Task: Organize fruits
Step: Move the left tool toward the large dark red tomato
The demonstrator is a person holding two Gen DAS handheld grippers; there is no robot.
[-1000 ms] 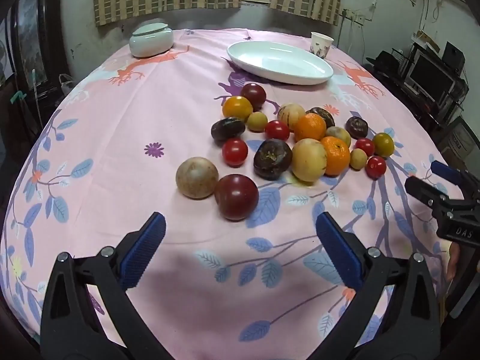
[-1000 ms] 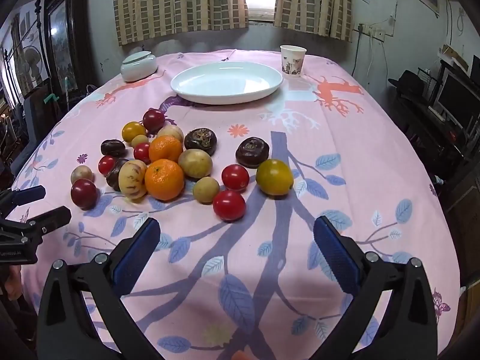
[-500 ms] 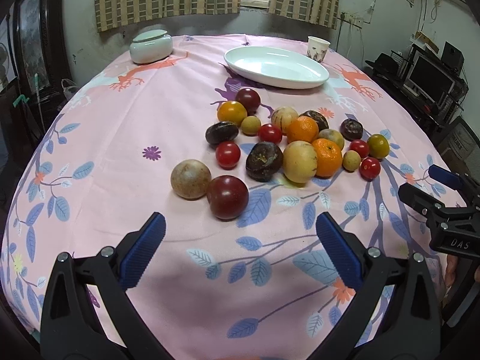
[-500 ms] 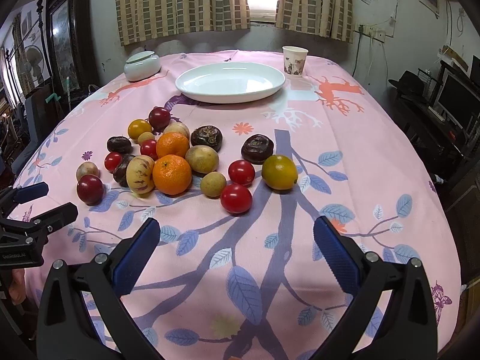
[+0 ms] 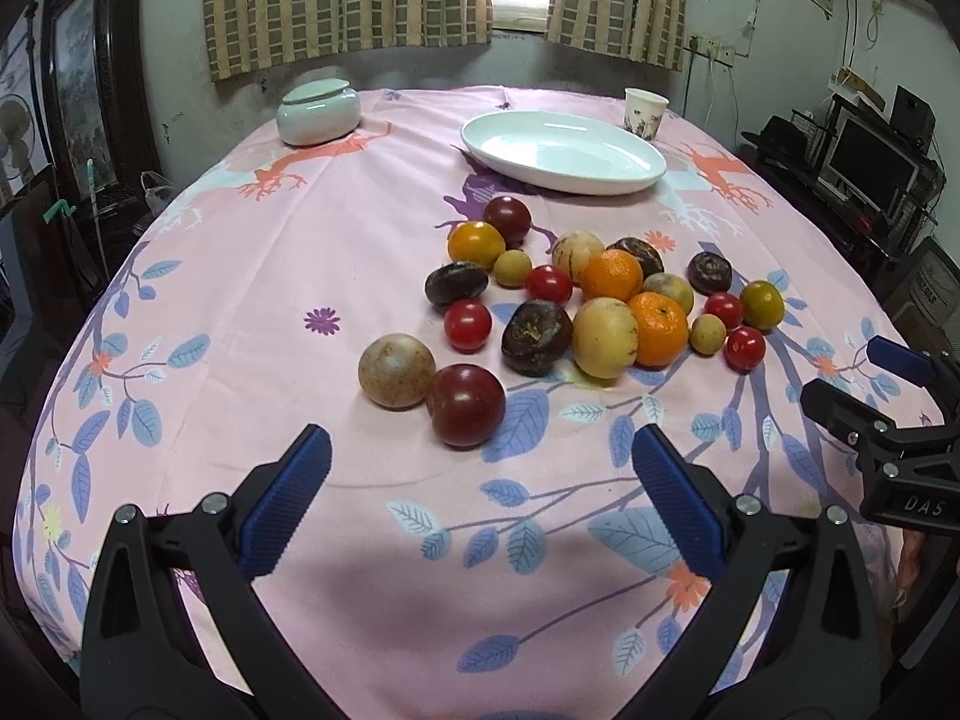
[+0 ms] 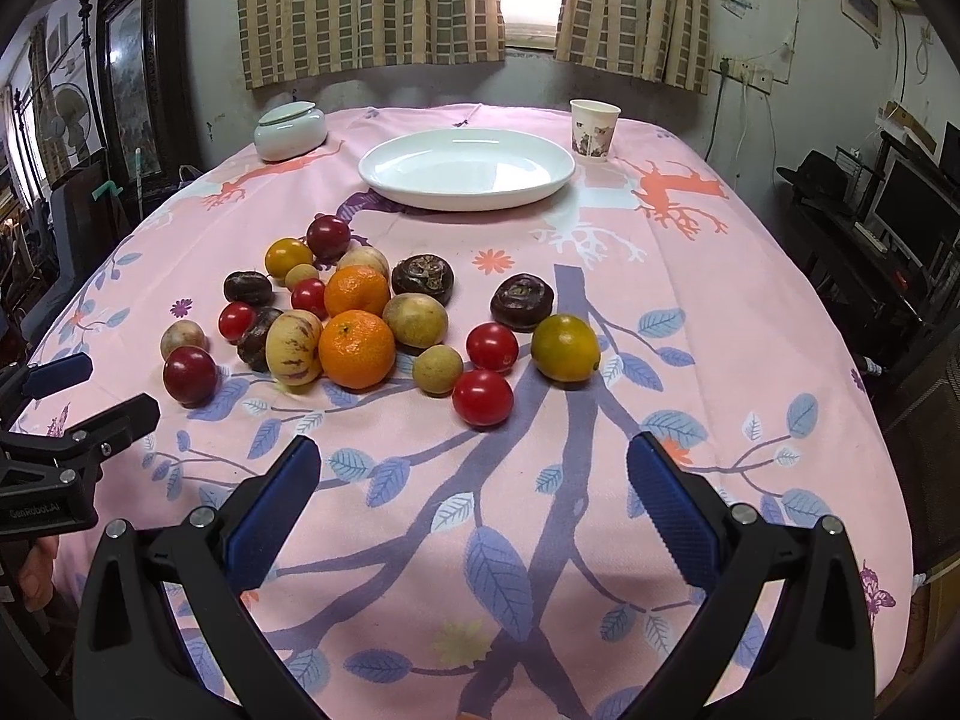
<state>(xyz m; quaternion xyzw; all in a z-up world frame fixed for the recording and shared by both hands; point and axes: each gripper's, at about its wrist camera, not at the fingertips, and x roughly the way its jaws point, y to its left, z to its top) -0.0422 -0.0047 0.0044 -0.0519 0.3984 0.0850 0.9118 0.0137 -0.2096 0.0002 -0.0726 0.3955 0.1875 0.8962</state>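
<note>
Several fruits lie in a loose cluster on the pink tablecloth: oranges, red tomatoes, dark wrinkled fruits, a yellow-green citrus. A white oval plate stands empty behind them; it also shows in the right wrist view. My left gripper is open and empty, just short of a dark red tomato and a tan round fruit. My right gripper is open and empty, in front of the red tomato.
A pale lidded ceramic jar stands at the far left of the table, a paper cup at the far right behind the plate. A dark cabinet is on the left, shelves with monitors on the right.
Both grippers have pulled back and risen slightly, so the fruits and plate sit farther away and lower in view. Both stay open. No fruit has moved.
</note>
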